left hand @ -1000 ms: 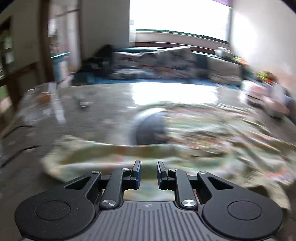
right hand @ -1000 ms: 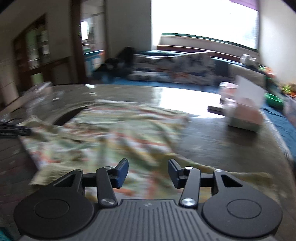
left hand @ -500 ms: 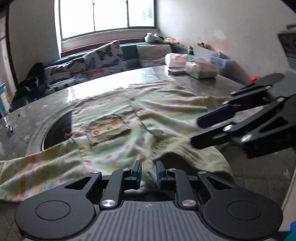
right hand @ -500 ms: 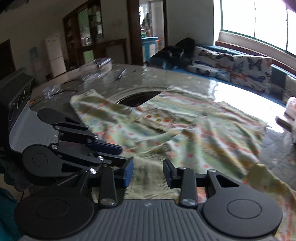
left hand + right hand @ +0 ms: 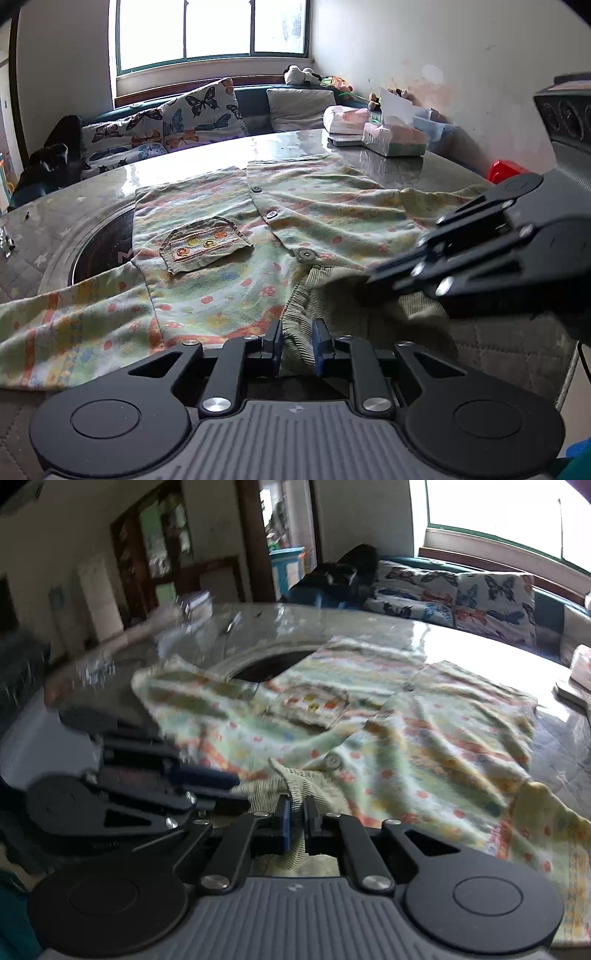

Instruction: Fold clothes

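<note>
Daylight from the window falls across my marble table (image 5: 388, 173), where the floral shirt (image 5: 229, 280) lies spread face up, pocket (image 5: 205, 249) showing. Its long axis runs from the ribbed collar (image 5: 332, 306) at the near edge away toward the window, hem farthest from me, and one sleeve (image 5: 66, 328) trails left. My left gripper (image 5: 297, 345) is narrowed on the collar's left part; my right gripper (image 5: 297, 825) is pinched tight on the ribbed cloth just beside it. I judge the step is lifting the collar to fold. To do it well I'd raise both hands evenly, keep them level, and carry the collar straight along the button (image 5: 306, 254) line.
</note>
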A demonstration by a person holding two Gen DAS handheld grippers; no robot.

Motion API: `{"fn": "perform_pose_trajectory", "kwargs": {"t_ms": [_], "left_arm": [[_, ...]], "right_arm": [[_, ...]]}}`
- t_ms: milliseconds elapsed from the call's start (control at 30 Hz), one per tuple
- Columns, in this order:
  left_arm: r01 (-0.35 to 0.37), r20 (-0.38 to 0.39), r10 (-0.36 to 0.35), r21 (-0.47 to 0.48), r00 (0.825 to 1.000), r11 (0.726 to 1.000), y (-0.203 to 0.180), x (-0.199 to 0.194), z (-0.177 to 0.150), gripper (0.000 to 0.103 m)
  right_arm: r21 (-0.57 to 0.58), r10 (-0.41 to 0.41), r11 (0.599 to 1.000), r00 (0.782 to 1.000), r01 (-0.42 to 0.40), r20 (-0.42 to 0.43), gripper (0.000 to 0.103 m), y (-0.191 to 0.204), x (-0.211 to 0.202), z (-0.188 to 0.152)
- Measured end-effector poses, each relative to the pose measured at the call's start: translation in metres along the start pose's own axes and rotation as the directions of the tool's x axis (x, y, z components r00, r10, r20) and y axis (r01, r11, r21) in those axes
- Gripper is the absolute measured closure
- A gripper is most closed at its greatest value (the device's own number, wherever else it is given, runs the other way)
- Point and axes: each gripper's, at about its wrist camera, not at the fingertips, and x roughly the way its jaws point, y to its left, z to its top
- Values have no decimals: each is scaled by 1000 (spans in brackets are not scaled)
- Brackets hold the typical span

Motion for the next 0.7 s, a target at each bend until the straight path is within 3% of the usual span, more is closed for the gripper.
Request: {"fn": "perform_pose_trajectory", "kwargs": {"t_ms": [133, 400, 567, 700], "left_arm": [[11, 10, -10, -28, 1000, 1000, 5, -3, 2, 82], [-36, 69, 42, -81, 997, 996, 24, -24, 18, 83], [-4, 77, 9, -70, 997, 998, 15, -14, 29, 83], [39, 62, -36, -48, 997, 998, 0, 3, 33, 83]], "right_arm": [[-9, 10, 1000, 1000, -10, 13, 97, -1, -9, 3], [-107, 34, 993, 996, -43, -83, 89, 16, 16, -12], [-54, 33, 998, 999, -35, -25, 85, 3, -10, -8], [6, -21, 1000, 999, 21, -38, 84, -15, -9, -15]]}}
